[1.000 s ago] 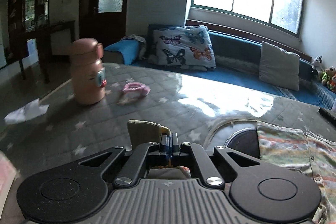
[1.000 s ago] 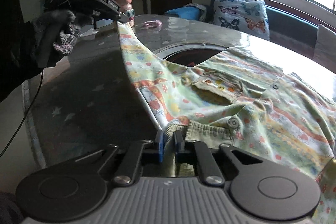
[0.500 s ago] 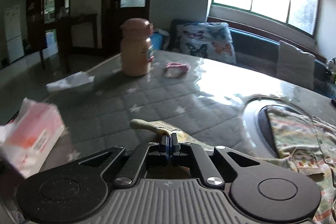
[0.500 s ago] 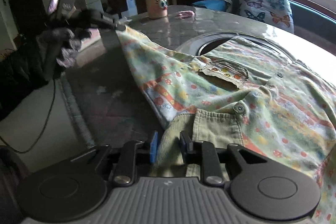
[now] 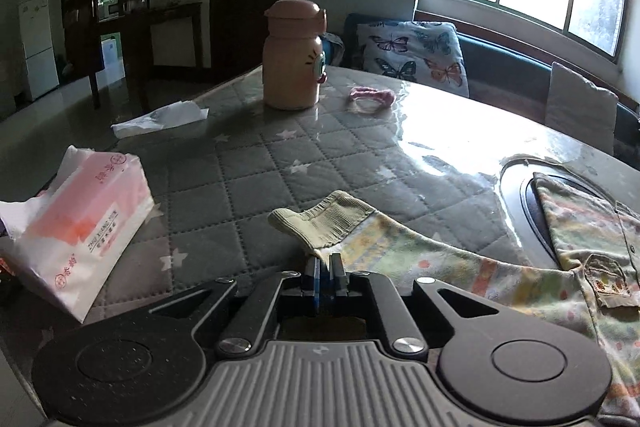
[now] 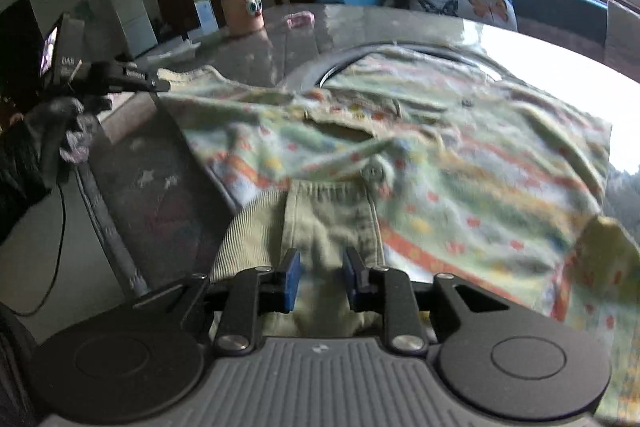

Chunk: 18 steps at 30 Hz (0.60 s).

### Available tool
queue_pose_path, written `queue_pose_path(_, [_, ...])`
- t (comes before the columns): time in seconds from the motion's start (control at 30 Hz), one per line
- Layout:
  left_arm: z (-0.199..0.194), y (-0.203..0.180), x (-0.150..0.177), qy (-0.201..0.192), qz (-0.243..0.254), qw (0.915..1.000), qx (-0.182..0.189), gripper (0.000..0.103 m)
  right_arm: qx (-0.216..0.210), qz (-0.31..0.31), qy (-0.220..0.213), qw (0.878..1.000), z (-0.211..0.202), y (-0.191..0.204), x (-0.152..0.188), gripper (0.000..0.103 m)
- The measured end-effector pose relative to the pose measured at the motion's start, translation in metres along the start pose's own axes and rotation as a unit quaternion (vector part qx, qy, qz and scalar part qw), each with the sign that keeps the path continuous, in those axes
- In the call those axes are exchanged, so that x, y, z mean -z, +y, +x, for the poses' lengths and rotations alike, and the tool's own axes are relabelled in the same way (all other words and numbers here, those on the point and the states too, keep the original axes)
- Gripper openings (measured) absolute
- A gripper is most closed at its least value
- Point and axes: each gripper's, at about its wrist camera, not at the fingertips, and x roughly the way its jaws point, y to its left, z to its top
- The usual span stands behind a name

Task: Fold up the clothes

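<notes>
So there's a little kid's shirt [image 6: 420, 155] – pale green with a colourful stripe-and-dot print – spread out on the table [image 5: 256, 171], which has a grey quilted cover with stars under a shiny clear sheet. One sleeve is stretched out toward the table's left edge, and its ribbed cuff [image 5: 324, 221] sits right at the tips of the left tongs [image 5: 325, 269]. Those tongs are nearly closed but just starting to open, with a bit of the sleeve edge between them; the cuff itself flops onto the table just beyond. The right tongs [image 6: 318, 277] are at the table's near edge with the jaws standing narrowly apart, the shirt's ribbed hem [image 6: 320, 227] lying between the blue pads [image 6: 290, 279] – they don't look pressed on the cloth. The right view is a bit blurry. The far part of the shirt lies over a dark round inset [image 5: 528, 195] in the table. Other stuff: a pink tissue pack [image 5: 80, 223] by the left edge, a loose white tissue [image 5: 160, 117] further back, a peach cartoon bottle [image 5: 294, 67] toward the far side, and a small pink thing [image 5: 370, 95] just beside it.
</notes>
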Motion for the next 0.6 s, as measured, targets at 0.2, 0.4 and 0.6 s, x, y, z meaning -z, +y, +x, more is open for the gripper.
queue_pose_path(0.2, [-0.001, 0.008, 0.0, 0.001, 0.005, 0.9998, -0.017, 0.013, -0.003, -0.016, -0.017, 1.0, -0.008, 0.007, -0.004, 0.028])
queue_pose_path(0.4, [-0.003, 0.022, 0.001, -0.002, -0.003, 0.9982, -0.06, 0.02, -0.002, -0.02, -0.021, 1.0, 0.006, 0.015, -0.009, 0.03])
queue_pose_path(0.6, [-0.023, 0.012, 0.0, -0.017, 0.005, 0.9995, -0.027, 0.02, 0.019, -0.036, -0.015, 0.999, 0.016, 0.025, -0.01, 0.03])
